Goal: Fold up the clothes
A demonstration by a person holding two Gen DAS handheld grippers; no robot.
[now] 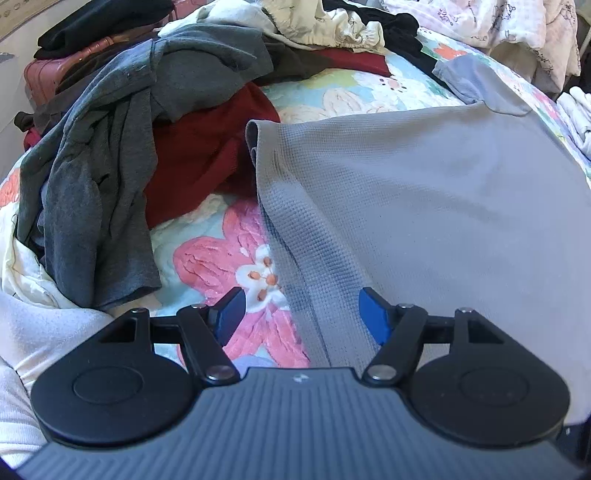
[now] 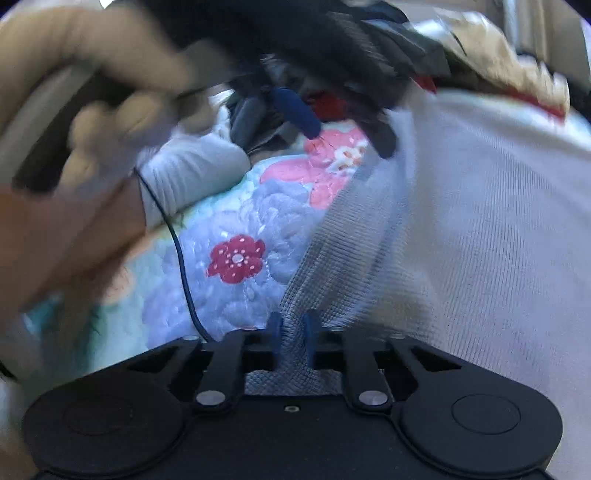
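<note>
A pale grey waffle-knit garment [image 1: 424, 192] lies spread flat on the floral quilt [image 1: 221, 258]. My left gripper [image 1: 301, 314] hovers open over the garment's left edge, blue pads apart, with nothing pinched between them. In the right wrist view, which is blurred, my right gripper [image 2: 292, 328] is shut on a bunched fold of the same grey garment [image 2: 480, 240], the cloth squeezed between its blue pads. Farther off, the left gripper's blue fingers [image 2: 295, 110] show above the cloth edge, with a person's hand [image 2: 92, 110] on its handle.
A heap of dark grey [image 1: 110, 166] and dark red clothes [image 1: 199, 147] lies left of the grey garment. More black, white and patterned clothing [image 1: 332, 26] is piled at the far side. A thin black cable [image 2: 181, 258] hangs over the quilt [image 2: 229, 221].
</note>
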